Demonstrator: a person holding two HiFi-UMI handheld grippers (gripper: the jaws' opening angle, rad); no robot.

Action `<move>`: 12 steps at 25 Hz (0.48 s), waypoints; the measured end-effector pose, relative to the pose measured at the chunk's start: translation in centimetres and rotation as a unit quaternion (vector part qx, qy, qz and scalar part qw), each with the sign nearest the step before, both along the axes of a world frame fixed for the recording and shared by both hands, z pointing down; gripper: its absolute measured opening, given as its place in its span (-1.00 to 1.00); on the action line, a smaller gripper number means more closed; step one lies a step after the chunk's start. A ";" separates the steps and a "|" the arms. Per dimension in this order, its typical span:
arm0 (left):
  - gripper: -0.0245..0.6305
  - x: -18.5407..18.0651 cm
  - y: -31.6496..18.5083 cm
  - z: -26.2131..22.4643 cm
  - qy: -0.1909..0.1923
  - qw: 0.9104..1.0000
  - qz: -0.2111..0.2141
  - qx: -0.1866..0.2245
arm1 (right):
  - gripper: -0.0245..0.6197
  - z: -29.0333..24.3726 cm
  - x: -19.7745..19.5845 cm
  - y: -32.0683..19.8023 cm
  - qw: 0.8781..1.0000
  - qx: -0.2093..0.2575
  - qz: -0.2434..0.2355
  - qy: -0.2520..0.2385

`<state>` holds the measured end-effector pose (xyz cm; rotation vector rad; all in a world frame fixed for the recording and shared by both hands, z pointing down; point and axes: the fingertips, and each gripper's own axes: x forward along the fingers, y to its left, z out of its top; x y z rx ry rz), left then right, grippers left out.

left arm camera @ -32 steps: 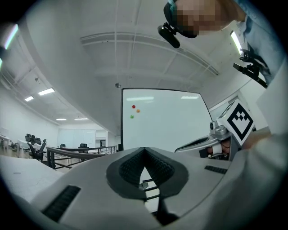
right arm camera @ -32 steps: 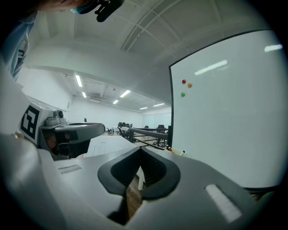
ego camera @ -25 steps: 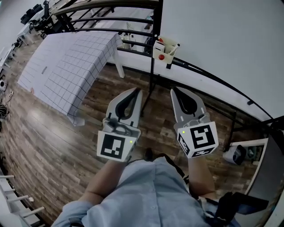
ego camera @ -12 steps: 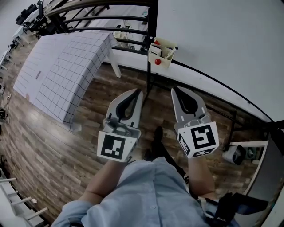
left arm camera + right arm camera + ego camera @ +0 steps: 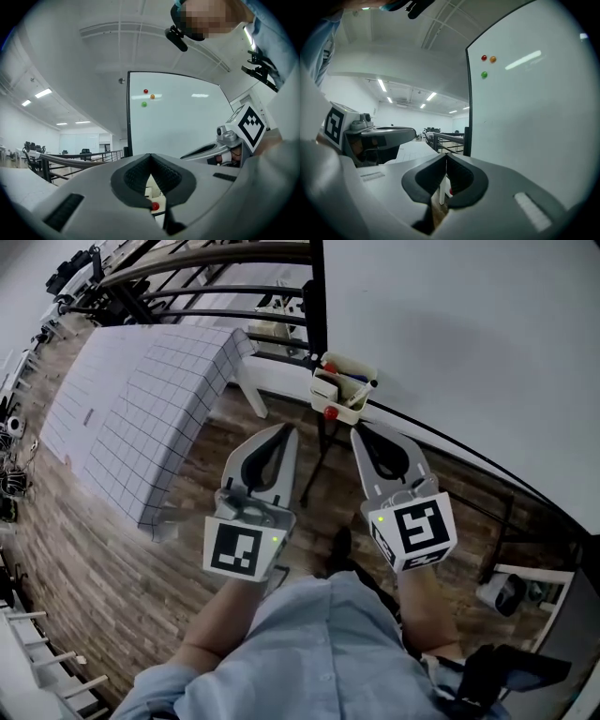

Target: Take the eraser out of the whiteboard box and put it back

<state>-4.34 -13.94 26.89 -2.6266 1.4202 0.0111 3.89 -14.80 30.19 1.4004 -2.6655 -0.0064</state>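
Both grippers were held out level in front of the person, side by side and apart. The left gripper (image 5: 287, 428) was clenched on nothing, its tips meeting in its own view (image 5: 150, 155). The right gripper (image 5: 357, 427) was likewise closed and empty (image 5: 445, 154). The box (image 5: 343, 388) hung on the lower edge of the whiteboard (image 5: 469, 343), just ahead of the 2 grippers and nearer the right one. Pens stuck up from it, but the eraser could not be picked out. It was presumably inside the box, so the task looked barely begun.

The step in hand seemed to be the approach to the box. To do it well, 1 gripper, probably the right, would need to open before reaching the rim. It should then come in over the open top rather than at the front wall, because the box looked light and might shift if bumped. The pens stood close together, so the jaws should close on the eraser alone.

A red ball (image 5: 330, 412) sat at the box's lower edge, between the gripper tips and the box. The black post (image 5: 319, 296) of the whiteboard frame ran just left of the box and could catch the left gripper. A counter under a checked cloth (image 5: 141, 399) and a black railing (image 5: 216, 285) stood well to the left, clear of the reach. 3 small magnets (image 5: 146, 91) sat high on the whiteboard.
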 end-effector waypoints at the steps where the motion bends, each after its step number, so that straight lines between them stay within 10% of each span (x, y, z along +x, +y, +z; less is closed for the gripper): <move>1: -0.93 0.2 -0.8 -0.2 -0.001 1.000 -0.004 0.003 | -0.90 0.1 0.0 -0.7 1.000 -0.001 -0.007 0.002; 12: -0.93 0.9 -5.0 -1.4 0.000 0.999 -0.042 0.011 | -0.86 -0.4 -0.6 -5.6 0.998 -0.003 -0.064 0.013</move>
